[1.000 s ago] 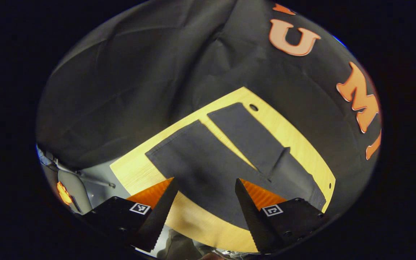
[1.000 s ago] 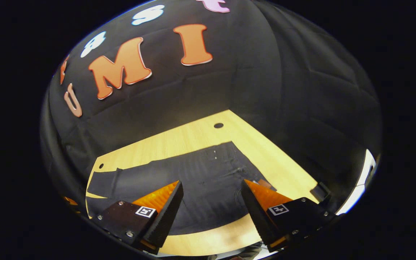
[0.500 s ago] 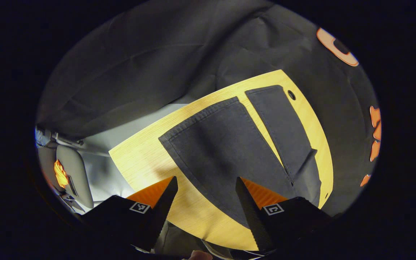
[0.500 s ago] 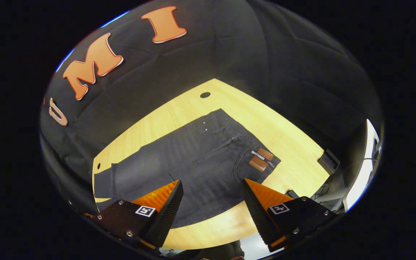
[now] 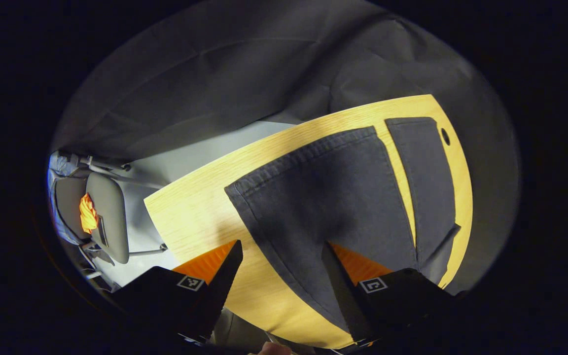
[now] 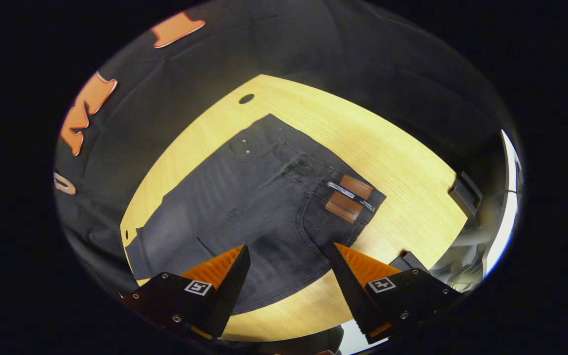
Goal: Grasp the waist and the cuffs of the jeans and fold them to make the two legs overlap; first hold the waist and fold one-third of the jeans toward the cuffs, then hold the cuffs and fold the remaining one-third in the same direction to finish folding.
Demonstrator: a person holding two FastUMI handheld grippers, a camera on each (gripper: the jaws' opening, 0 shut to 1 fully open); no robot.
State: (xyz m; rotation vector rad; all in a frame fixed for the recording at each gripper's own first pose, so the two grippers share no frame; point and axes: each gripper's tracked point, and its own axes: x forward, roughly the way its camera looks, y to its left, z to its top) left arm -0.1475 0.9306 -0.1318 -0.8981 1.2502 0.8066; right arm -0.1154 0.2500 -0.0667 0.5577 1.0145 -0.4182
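L side first: my left claw (image 5: 279,266) hangs over the cuff end of the jeans (image 5: 343,197), which lie flat on the tabletop (image 5: 190,217). In the left gripper view the near leg's cuff hem (image 5: 299,158) sits at about 12 o'clock from the claw, the far leg's cuff (image 5: 412,123) at 1–2 o'clock, w/ a strip of bare wood between the two legs. So legs aren't overlapped yet, I'd judge. Left claw is wide apart, gripping nothing, not touching cloth as far as I can tell.

R side: my right claw (image 6: 289,276) is over the waist end. In the right gripper view the waistband w/ the brown patch (image 6: 348,197) lies at 1 o'clock, the legs trail off toward 10 o'clock, so the long axis runs 1-to-10. Right claw also spread wide, empty, above the fabric.

Each claw is nearer its own end; next needs a drop onto the near edge, imo.
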